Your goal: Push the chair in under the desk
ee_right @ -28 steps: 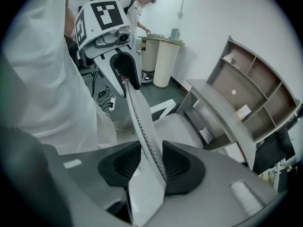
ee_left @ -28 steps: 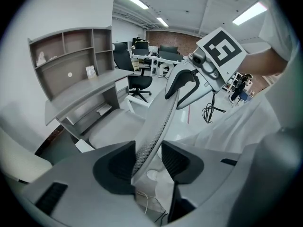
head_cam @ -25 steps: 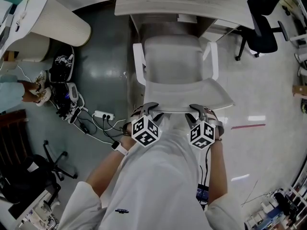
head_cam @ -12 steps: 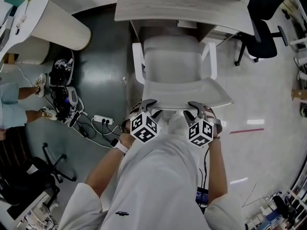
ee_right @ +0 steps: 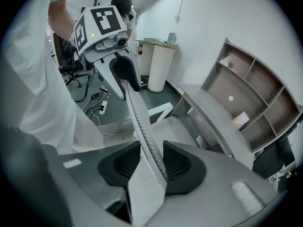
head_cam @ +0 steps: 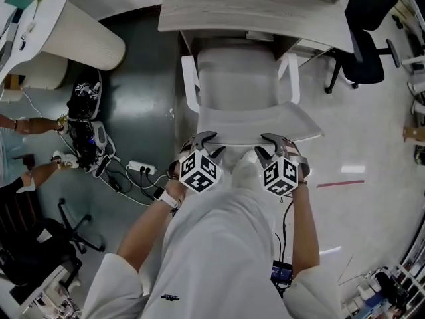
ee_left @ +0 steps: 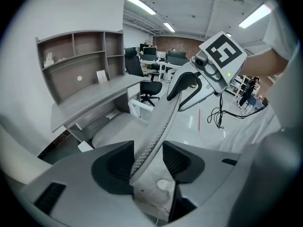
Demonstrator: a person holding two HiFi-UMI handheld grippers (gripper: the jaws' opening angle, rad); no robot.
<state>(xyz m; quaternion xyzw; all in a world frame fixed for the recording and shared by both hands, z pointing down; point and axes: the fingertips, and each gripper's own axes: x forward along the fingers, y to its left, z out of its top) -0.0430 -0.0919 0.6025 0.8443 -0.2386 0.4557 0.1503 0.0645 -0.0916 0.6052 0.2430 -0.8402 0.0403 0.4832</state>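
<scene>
A white mesh-back chair point(head_cam: 239, 78) stands with its seat partly under the grey desk point(head_cam: 252, 5). Its backrest top edge point(head_cam: 259, 130) faces me. My left gripper point(head_cam: 204, 140) straddles the backrest's left end. In the left gripper view the backrest point(ee_left: 161, 122) lies along one pad with a gap at the other, and the jaws of the left gripper point(ee_left: 147, 148) are opening. At the right end my right gripper point(head_cam: 273, 140) holds the edge. In the right gripper view the backrest point(ee_right: 142, 122) fills the right gripper point(ee_right: 152, 150) between both pads.
A black office chair point(head_cam: 365, 18) stands right of the desk. A power strip with cables point(head_cam: 143, 161) and dark gear lie on the floor at left, near a round white table point(head_cam: 73, 25). A person's feet point(head_cam: 40, 125) show at far left. A shelf unit point(ee_left: 80, 60) sits on the desk.
The chair and both grippers have moved a little forward toward the desk. The left jaws have loosened on the backrest. The person at far left has shifted.
</scene>
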